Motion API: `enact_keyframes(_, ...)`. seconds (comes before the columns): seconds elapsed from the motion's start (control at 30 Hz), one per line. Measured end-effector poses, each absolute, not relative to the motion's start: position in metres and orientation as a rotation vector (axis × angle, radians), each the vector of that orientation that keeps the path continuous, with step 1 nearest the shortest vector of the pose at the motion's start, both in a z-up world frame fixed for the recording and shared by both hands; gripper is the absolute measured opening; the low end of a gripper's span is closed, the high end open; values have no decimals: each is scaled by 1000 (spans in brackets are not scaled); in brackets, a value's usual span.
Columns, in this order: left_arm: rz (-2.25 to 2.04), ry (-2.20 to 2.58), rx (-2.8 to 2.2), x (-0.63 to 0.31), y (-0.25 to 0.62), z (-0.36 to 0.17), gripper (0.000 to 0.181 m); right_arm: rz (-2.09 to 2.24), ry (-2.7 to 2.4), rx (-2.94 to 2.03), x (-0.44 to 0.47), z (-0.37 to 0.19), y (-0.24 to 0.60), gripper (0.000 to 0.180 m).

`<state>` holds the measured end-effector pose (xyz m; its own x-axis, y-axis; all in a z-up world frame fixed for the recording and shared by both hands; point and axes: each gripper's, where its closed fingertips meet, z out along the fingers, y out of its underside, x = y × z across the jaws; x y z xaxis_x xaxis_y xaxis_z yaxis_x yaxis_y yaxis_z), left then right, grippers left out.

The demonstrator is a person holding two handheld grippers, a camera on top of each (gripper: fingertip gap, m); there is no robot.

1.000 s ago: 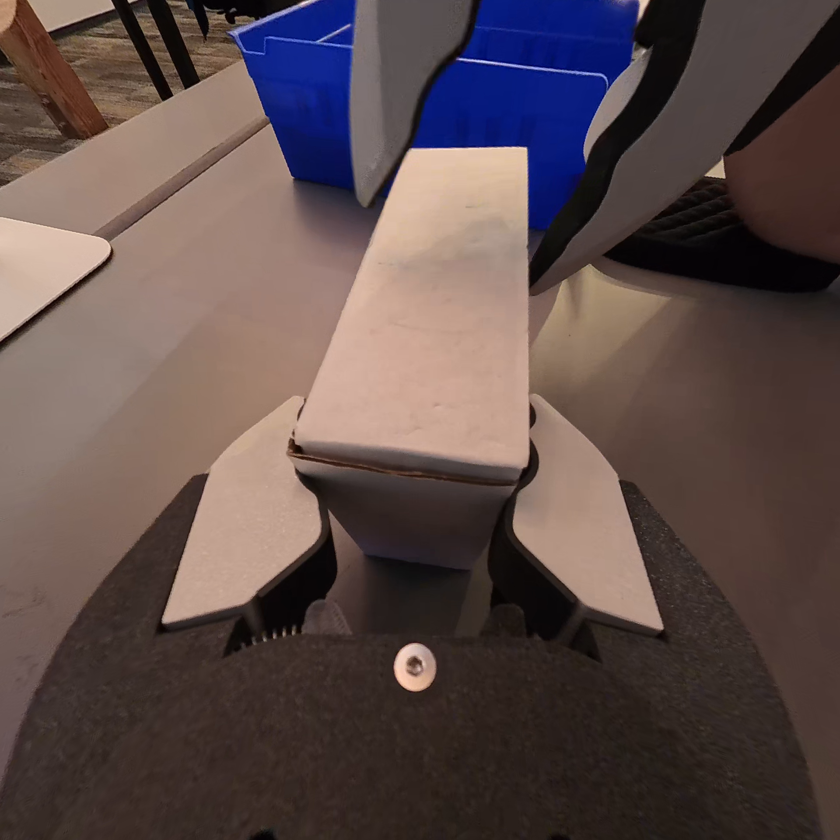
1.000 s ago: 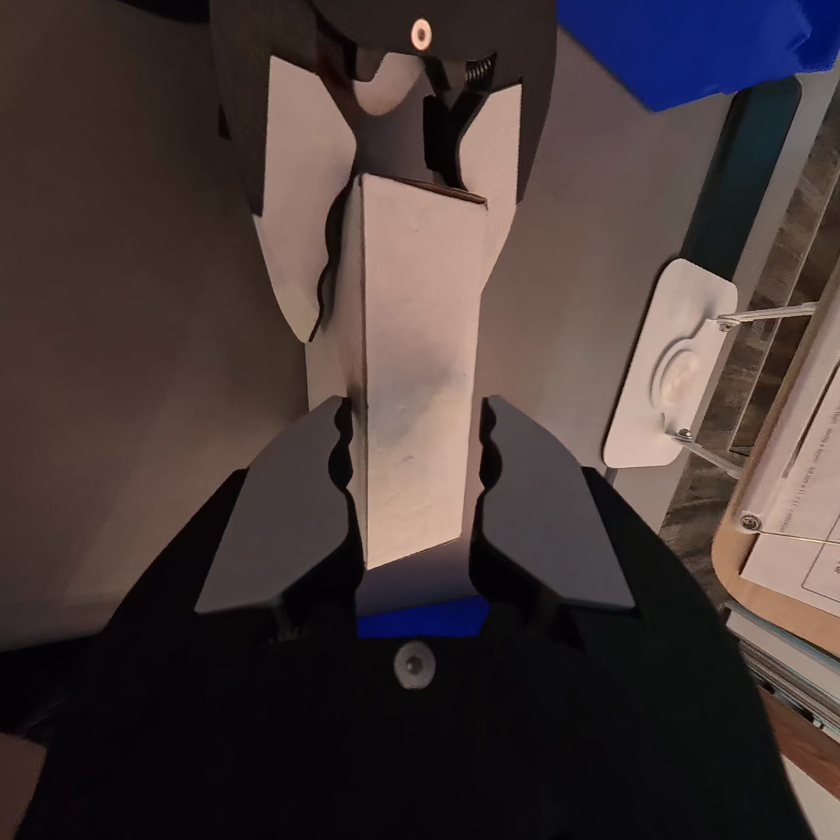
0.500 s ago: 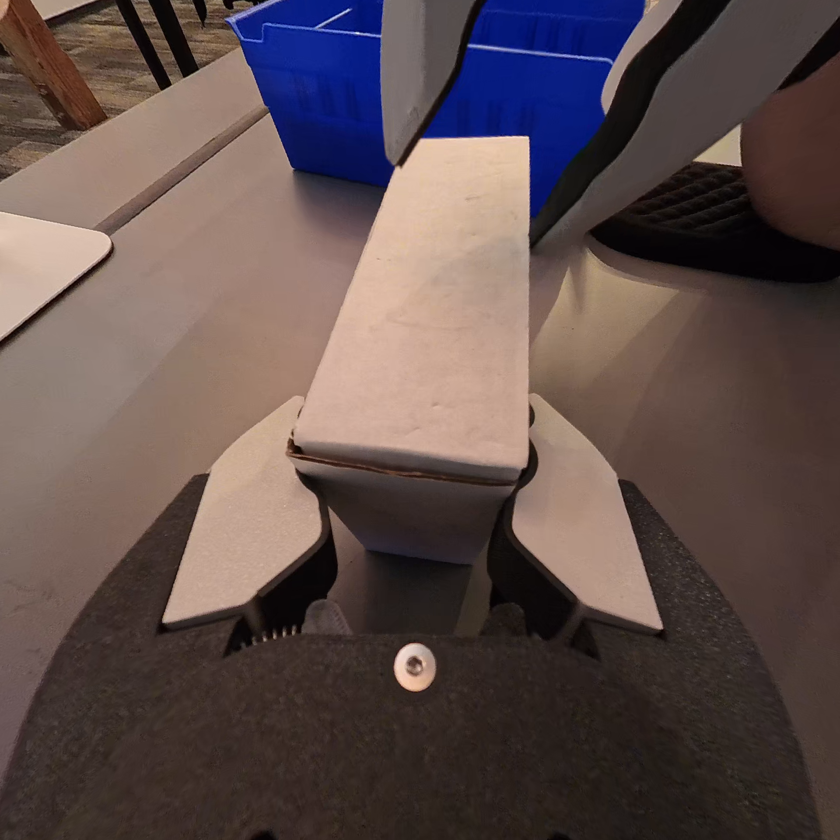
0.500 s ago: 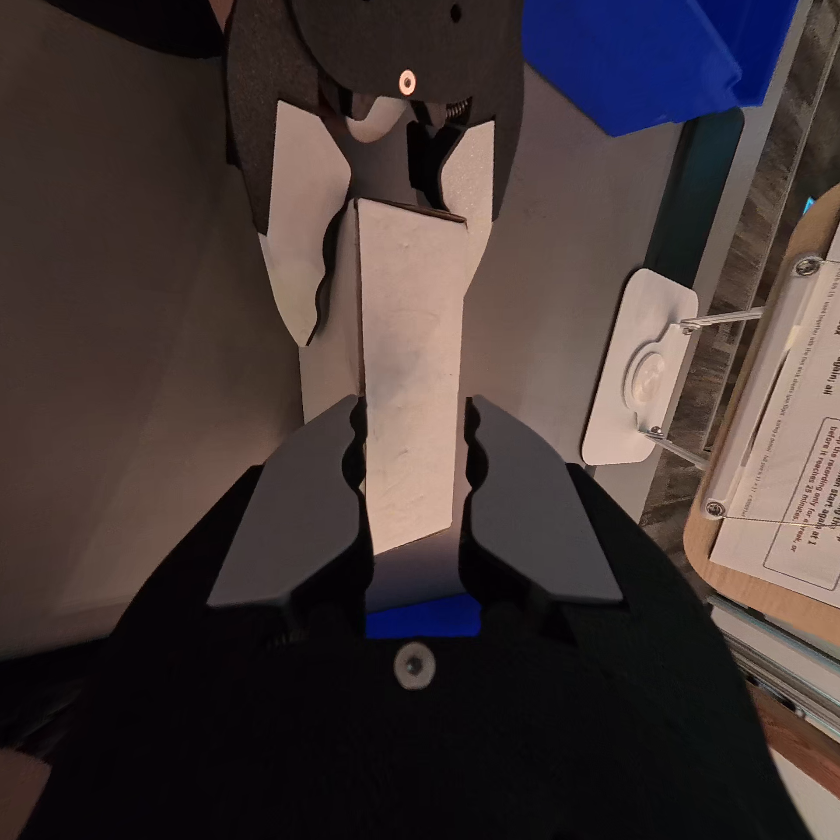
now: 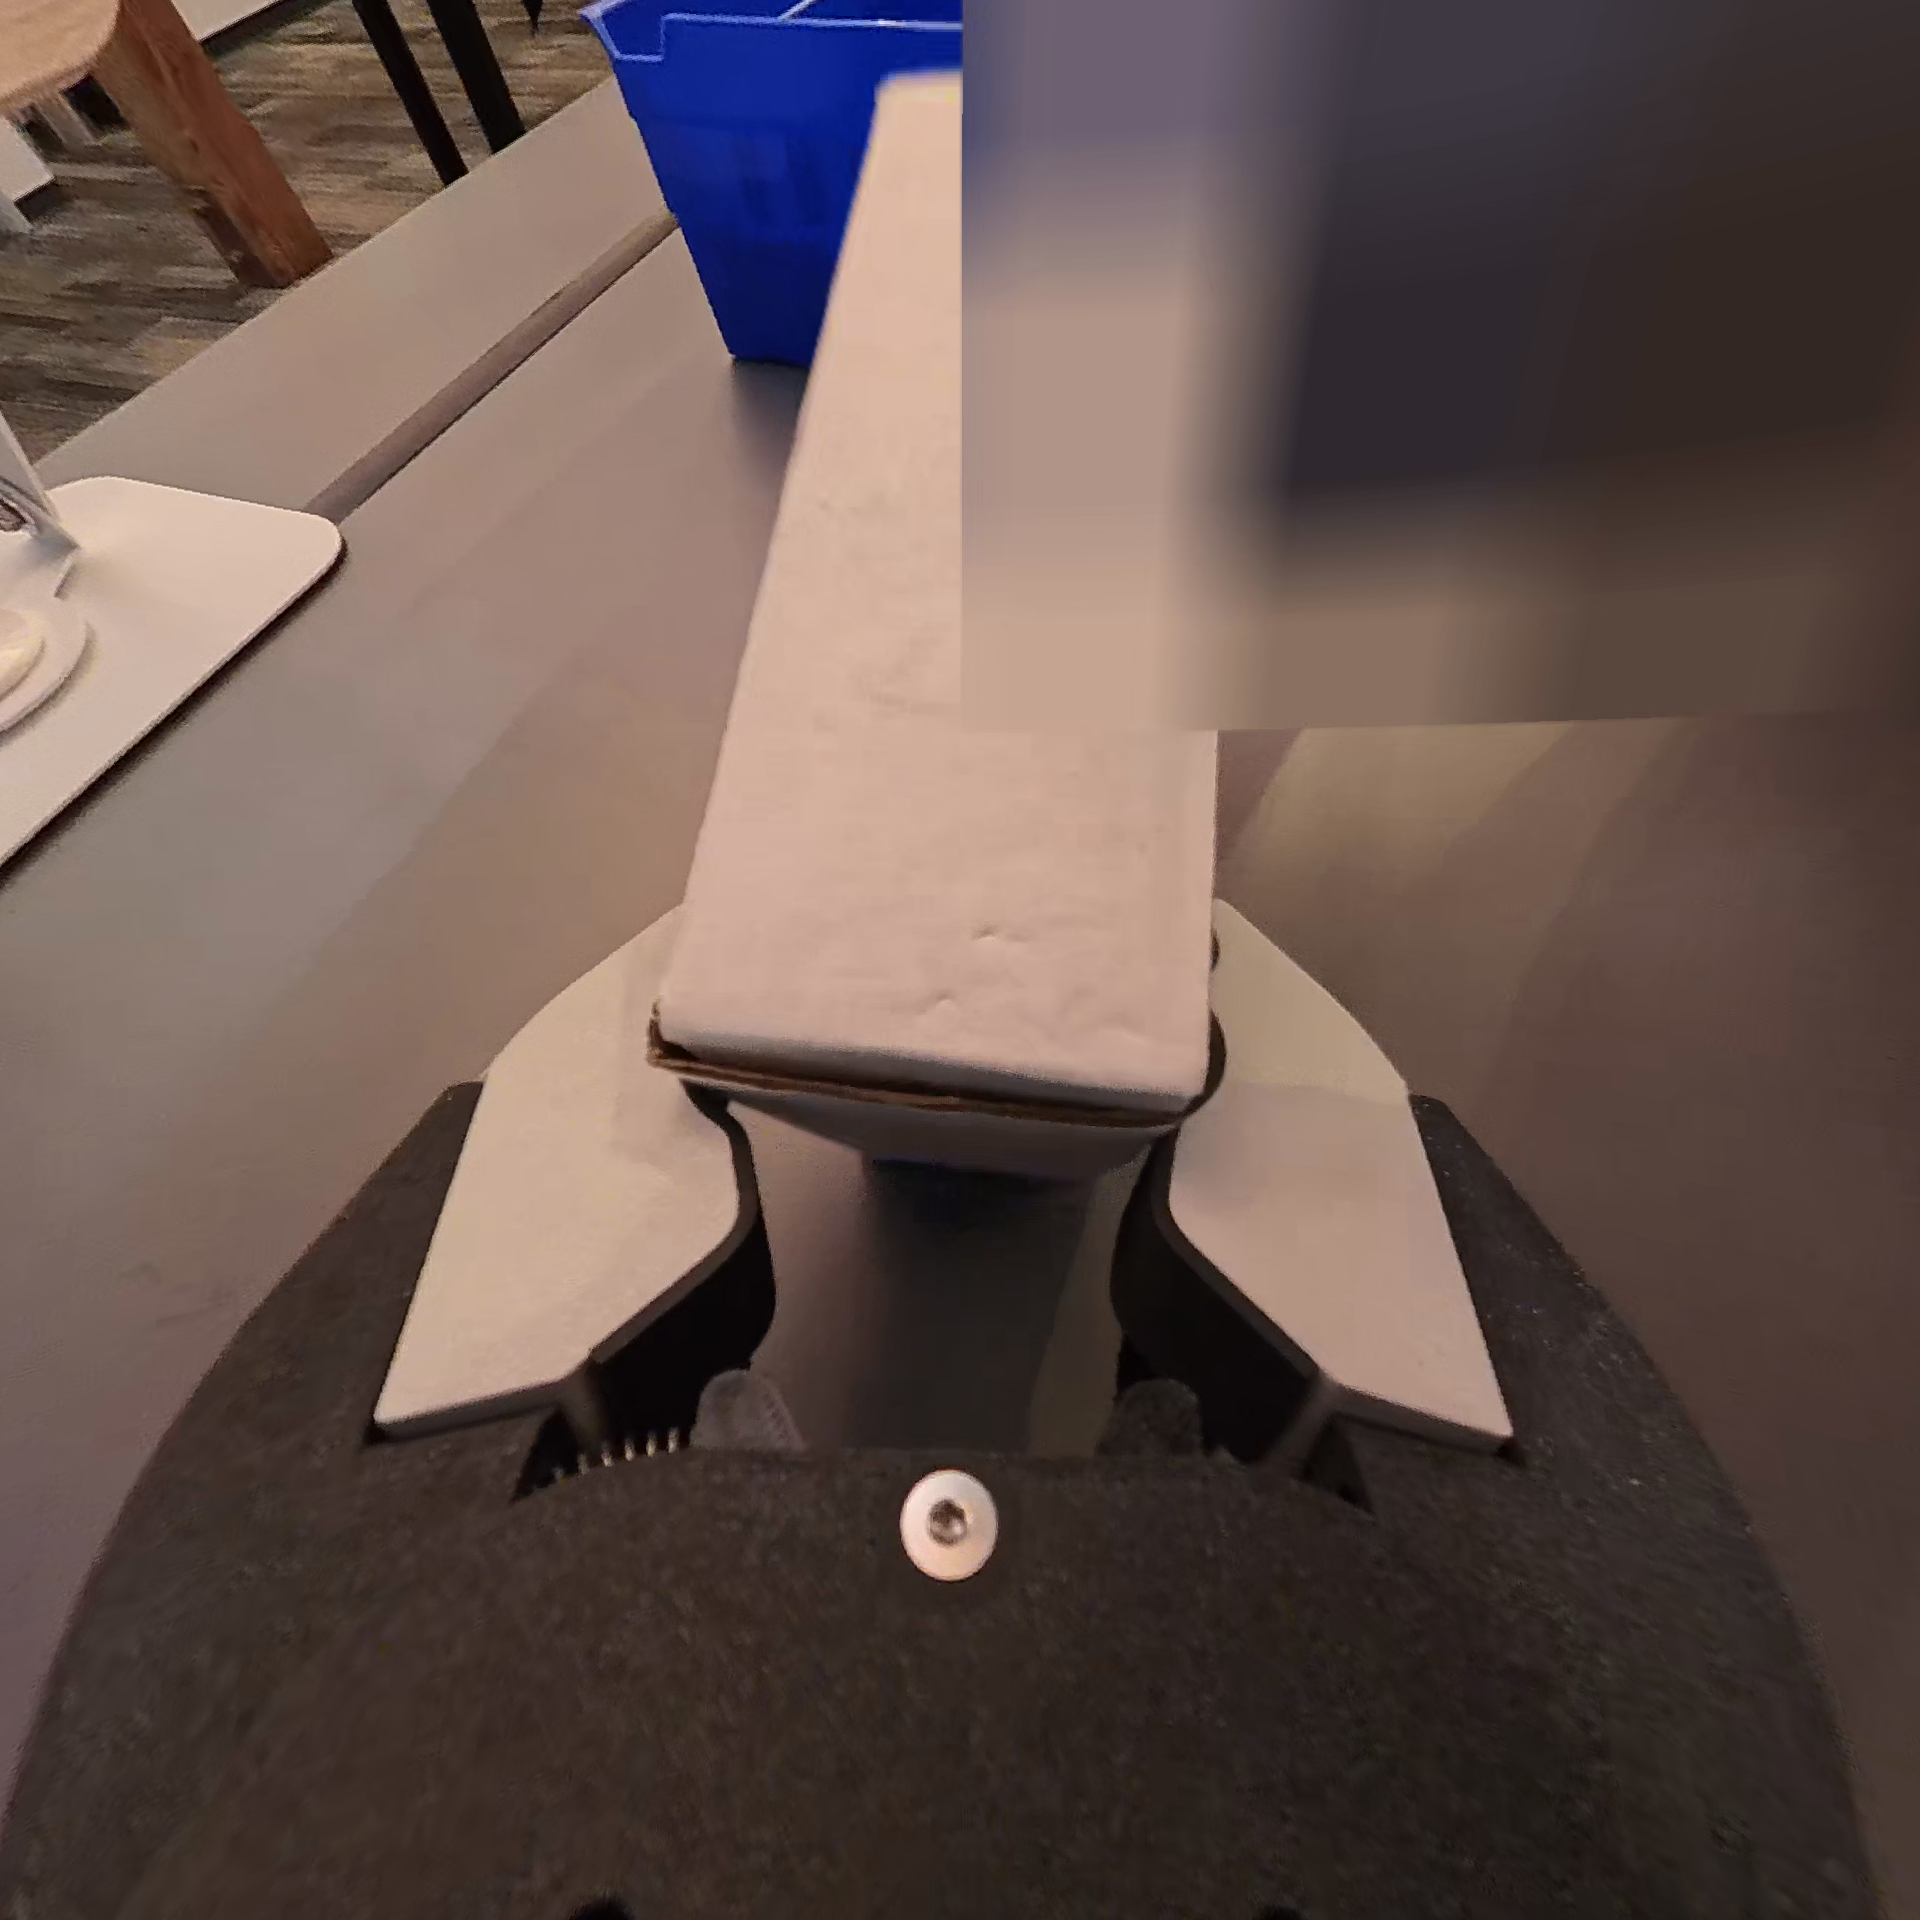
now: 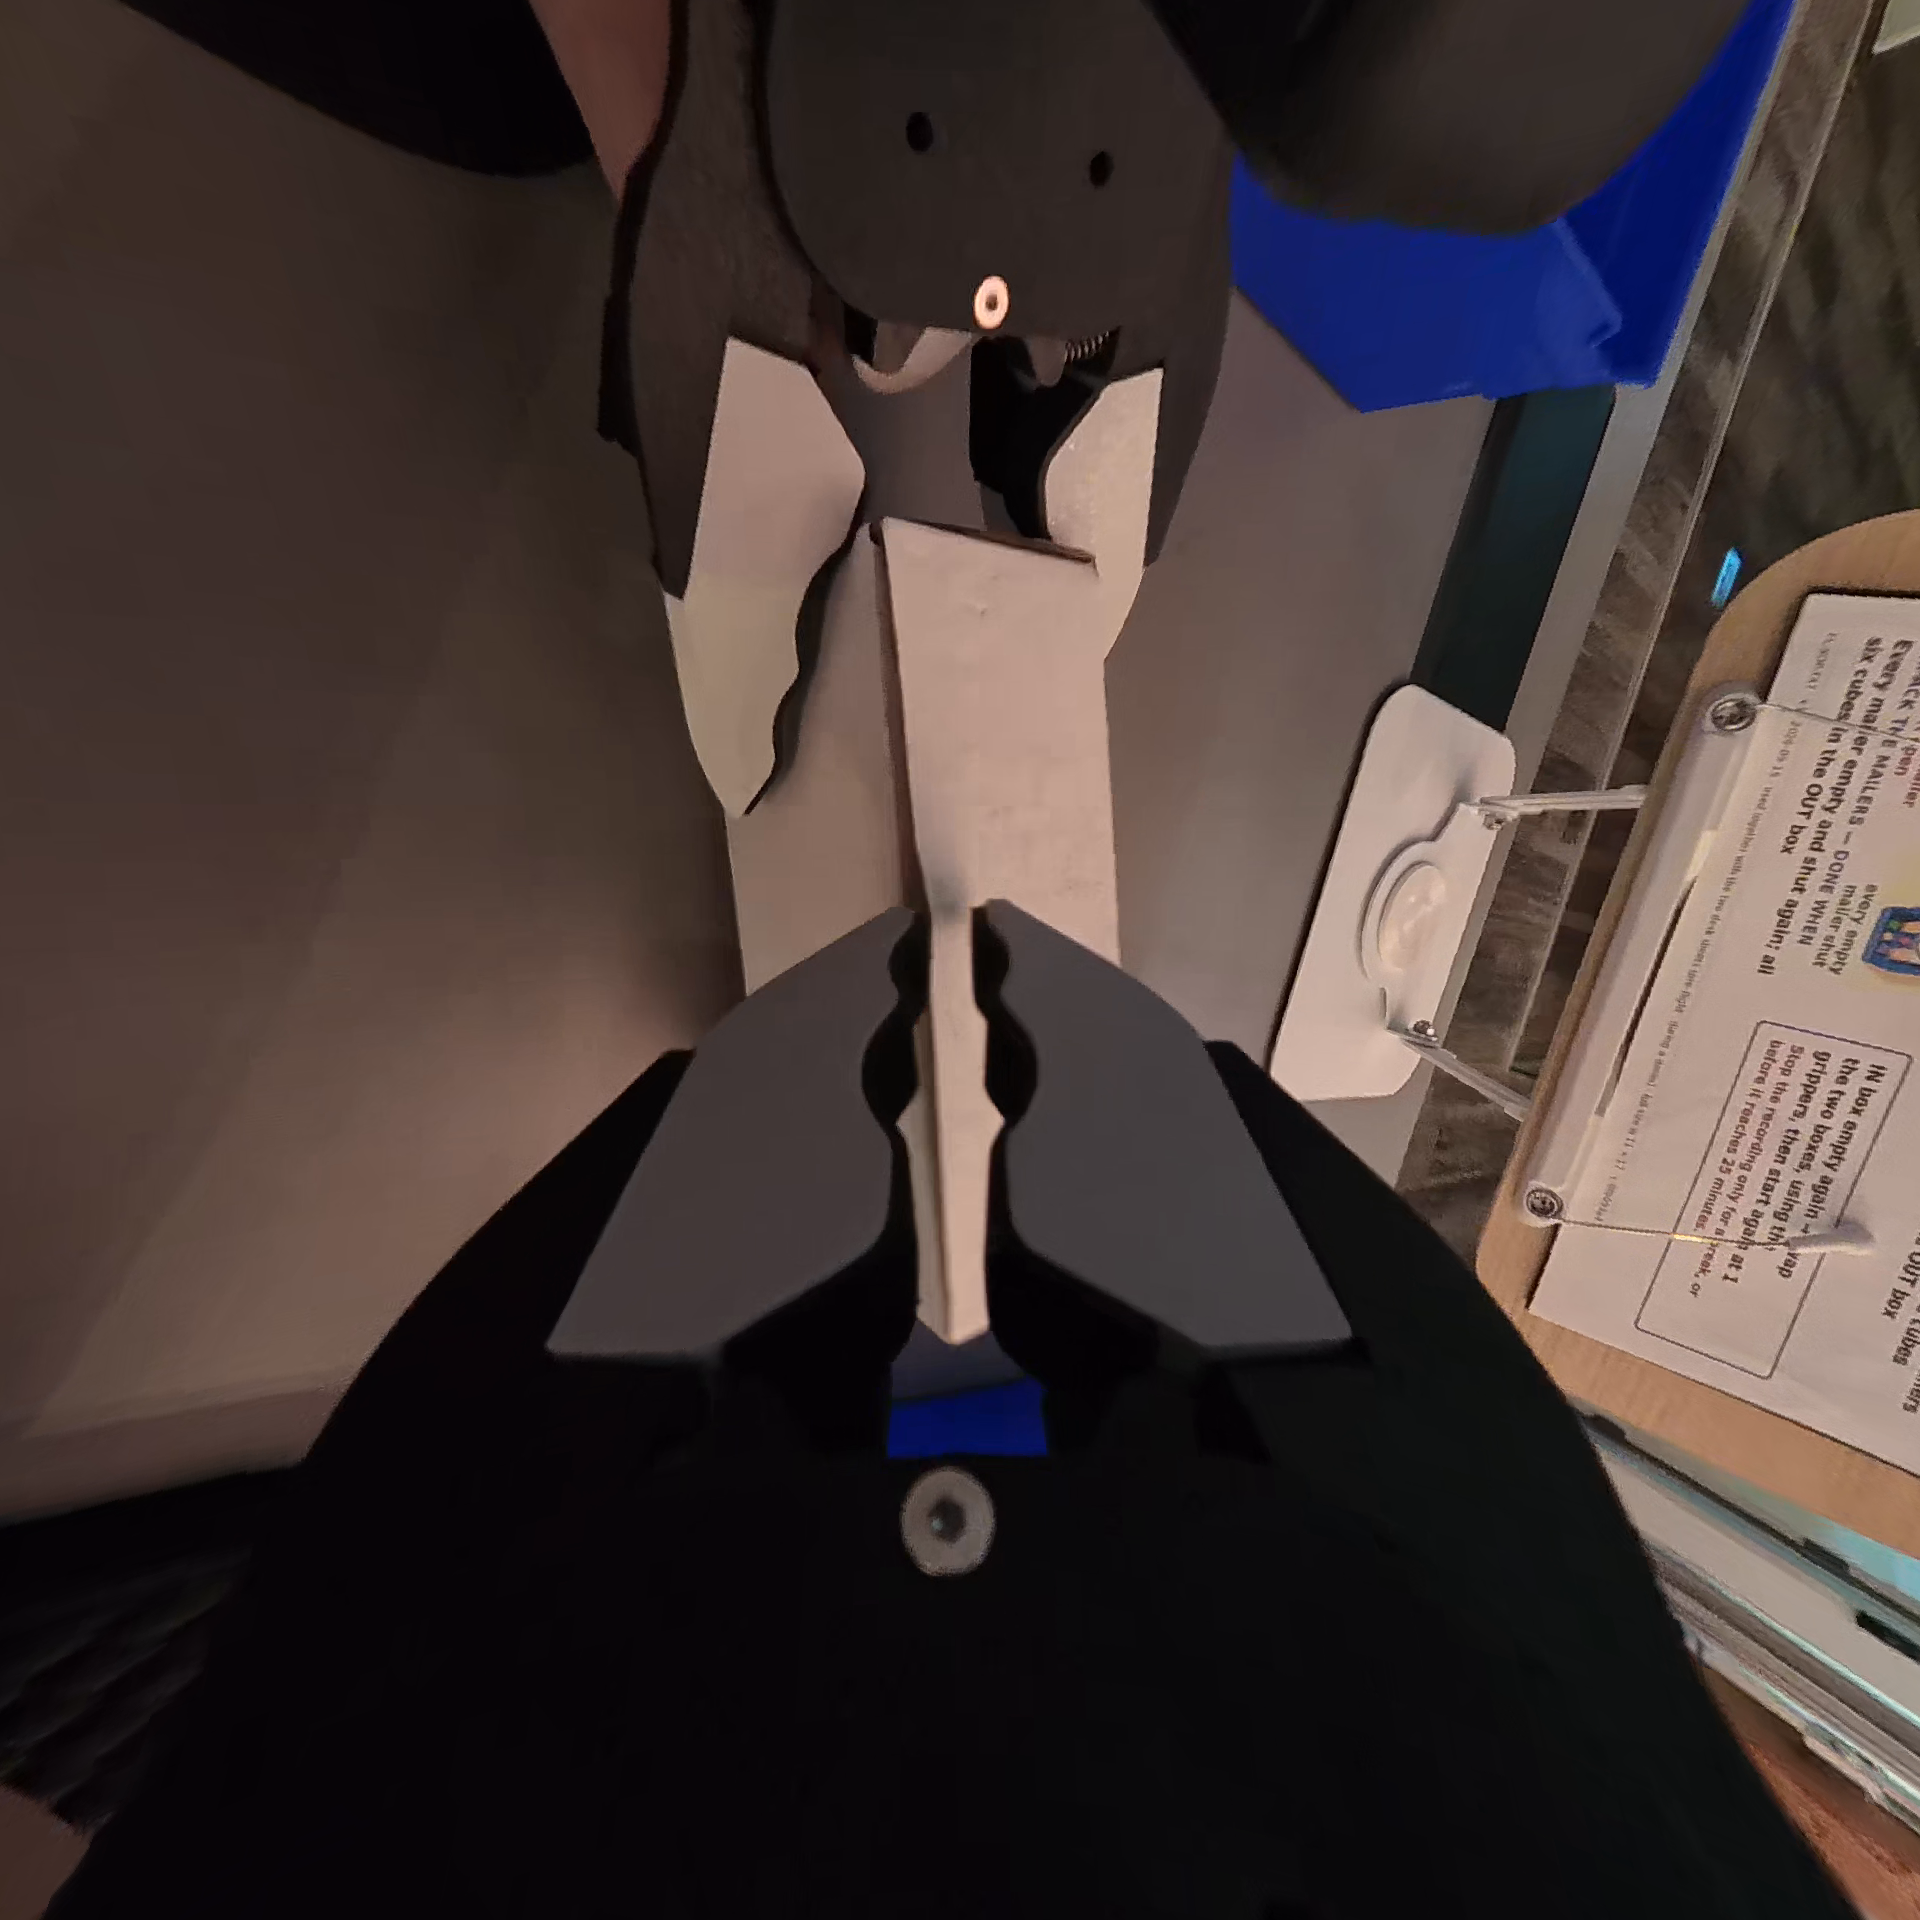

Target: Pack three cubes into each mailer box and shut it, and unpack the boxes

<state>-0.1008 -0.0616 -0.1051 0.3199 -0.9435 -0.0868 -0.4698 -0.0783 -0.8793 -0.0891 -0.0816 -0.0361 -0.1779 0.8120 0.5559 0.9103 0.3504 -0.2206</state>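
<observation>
A long white cardboard mailer box [image 5: 935, 831] hangs between my two grippers above the grey table [image 5: 312, 935]. My left gripper [image 5: 940, 997] is shut on the box's near end, with one finger on each side. In the right wrist view the box [image 6: 1008, 727] runs away from me to the left gripper's fingers [image 6: 748, 675] at its far end. My right gripper [image 6: 948, 925] is shut, pinching a thin cardboard edge at its end of the box. The box looks closed and no cubes show. A blurred patch hides the far right of the left wrist view.
A blue bin [image 5: 769, 208] stands behind the box and also shows in the right wrist view [image 6: 1434, 291]. A white stand base [image 5: 177, 613] sits at the table's left edge. A wooden board with a printed sheet [image 6: 1766, 987] lies beyond the table edge. The tips of one gripper are about 8 cm away from the tips of the other.
My right gripper's fingers have closed from a wide gap around the box to a narrow pinch on its edge. My left gripper has kept its hold on the other end.
</observation>
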Motion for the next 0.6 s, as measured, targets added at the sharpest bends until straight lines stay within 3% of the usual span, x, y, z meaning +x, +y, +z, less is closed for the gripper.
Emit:
enact_keyframes(0.23, -890, 1149, -1691, -100, -63, -85, 82, -149, -1984, -1432, -94, -30, -77, 5)
enact_keyframes(0.4, -860, 1120, -1704, -101, -59, -85, 81, -22, -1991, -1420, -111, -41, -79, 22)
enact_keyframes(0.6, -761, 1175, -1724, -102, -57, -97, 80, 19, -1922, -1329, -141, -39, -79, 26)
